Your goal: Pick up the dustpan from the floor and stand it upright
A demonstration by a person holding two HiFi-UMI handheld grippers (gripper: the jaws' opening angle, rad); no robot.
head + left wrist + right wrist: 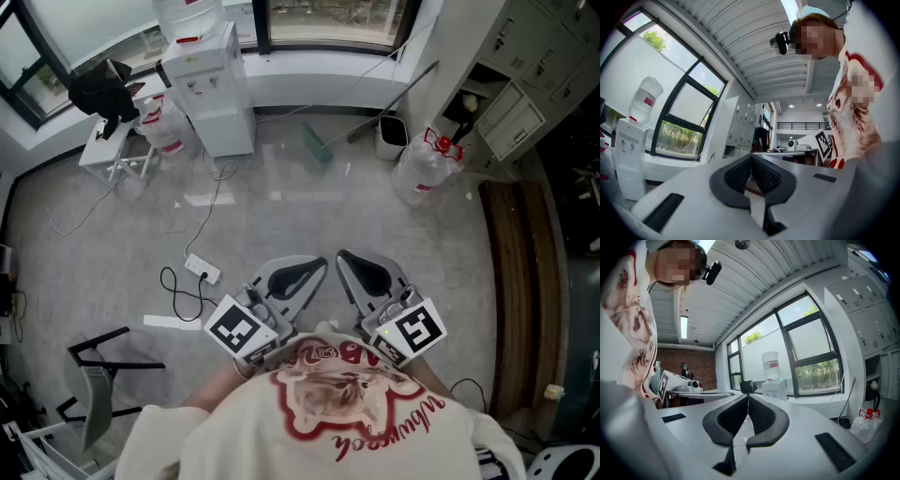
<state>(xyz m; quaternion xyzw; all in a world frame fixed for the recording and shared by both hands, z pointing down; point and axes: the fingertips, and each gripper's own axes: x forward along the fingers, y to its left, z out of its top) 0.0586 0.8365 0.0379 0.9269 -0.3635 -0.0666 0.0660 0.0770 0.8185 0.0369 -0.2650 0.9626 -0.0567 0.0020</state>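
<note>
In the head view a green dustpan [317,143] lies on the grey floor far ahead, and its long handle [394,98] slants up to the right toward the wall. Both grippers are held close to my chest, well short of it. My left gripper [317,266] is shut with nothing between its jaws, and its dark pads meet tip to tip in the left gripper view [751,157]. My right gripper [343,256] is also shut and empty, with its pads closed together in the right gripper view [748,396]. The dustpan does not show in either gripper view.
A white water dispenser [211,89] stands at the back left, with a water bottle [164,131] beside it. A white bin [392,136] and another bottle [424,167] sit by the dustpan. A power strip with cable [202,269] lies ahead on the left, a wooden board [516,281] on the right.
</note>
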